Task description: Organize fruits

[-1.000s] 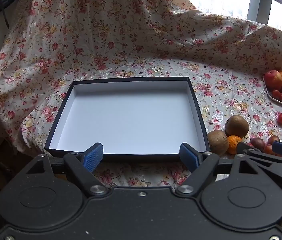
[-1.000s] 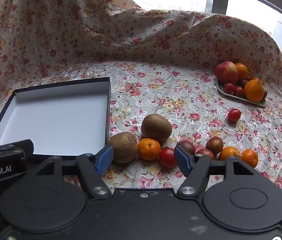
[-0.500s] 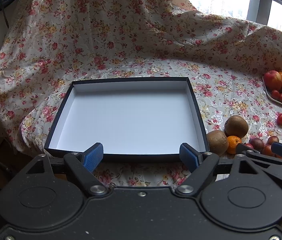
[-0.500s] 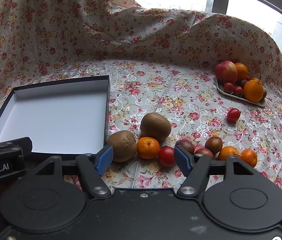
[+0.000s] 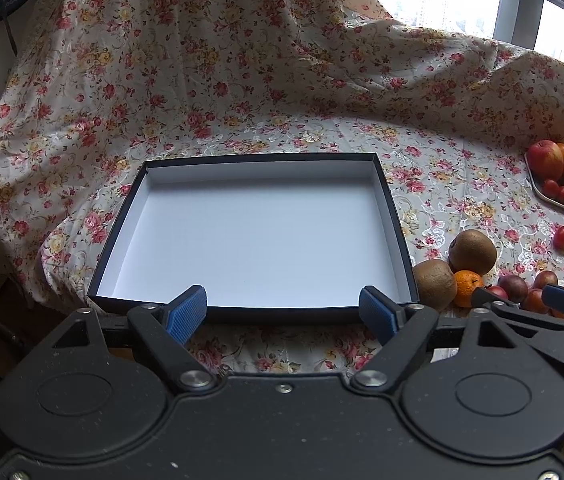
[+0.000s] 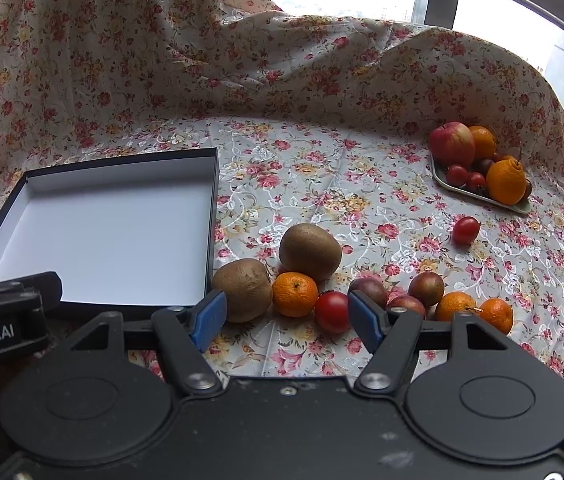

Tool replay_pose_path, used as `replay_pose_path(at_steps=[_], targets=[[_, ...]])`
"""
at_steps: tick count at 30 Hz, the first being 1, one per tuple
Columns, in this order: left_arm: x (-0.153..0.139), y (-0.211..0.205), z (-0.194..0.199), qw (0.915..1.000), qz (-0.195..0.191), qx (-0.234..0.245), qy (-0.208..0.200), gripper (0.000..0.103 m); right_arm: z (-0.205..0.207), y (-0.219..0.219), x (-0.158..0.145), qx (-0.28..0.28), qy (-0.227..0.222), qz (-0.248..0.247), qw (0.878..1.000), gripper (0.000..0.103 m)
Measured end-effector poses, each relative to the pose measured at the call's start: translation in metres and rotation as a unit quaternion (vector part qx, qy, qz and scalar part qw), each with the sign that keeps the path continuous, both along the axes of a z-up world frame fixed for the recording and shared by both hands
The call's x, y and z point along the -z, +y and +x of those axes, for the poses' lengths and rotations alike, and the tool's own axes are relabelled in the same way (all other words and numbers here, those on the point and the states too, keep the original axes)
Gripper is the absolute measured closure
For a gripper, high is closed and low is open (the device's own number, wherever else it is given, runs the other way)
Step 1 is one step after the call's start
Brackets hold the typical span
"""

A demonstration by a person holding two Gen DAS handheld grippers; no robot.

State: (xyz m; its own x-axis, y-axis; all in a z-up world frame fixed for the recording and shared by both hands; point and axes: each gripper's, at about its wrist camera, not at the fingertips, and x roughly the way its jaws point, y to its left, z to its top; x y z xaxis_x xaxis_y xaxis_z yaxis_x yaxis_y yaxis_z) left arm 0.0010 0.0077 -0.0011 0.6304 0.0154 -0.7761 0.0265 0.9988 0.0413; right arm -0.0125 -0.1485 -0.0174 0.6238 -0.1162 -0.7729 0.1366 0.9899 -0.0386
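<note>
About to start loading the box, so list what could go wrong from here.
1. The brown kiwi, small orange mandarin and red cherry tomato lie packed together; the open right gripper closing on one may knock the others rolling.
2. The loose floral tablecloth is wrinkled; dragging fingers could snag it.
3. The shallow black box with white inside has low walls, so dropped round fruit may roll out.
</note>
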Motion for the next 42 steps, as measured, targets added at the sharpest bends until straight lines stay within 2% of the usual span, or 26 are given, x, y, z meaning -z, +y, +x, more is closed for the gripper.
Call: replay_pose_path(at_steps=[42], targets=[[-0.0004, 0.0002, 0.0007, 1.0000, -0.002, 0.000, 0.000, 0.019, 0.0022, 0.0025, 0.0015, -0.004, 0.008, -0.010, 1.000, 0.033]])
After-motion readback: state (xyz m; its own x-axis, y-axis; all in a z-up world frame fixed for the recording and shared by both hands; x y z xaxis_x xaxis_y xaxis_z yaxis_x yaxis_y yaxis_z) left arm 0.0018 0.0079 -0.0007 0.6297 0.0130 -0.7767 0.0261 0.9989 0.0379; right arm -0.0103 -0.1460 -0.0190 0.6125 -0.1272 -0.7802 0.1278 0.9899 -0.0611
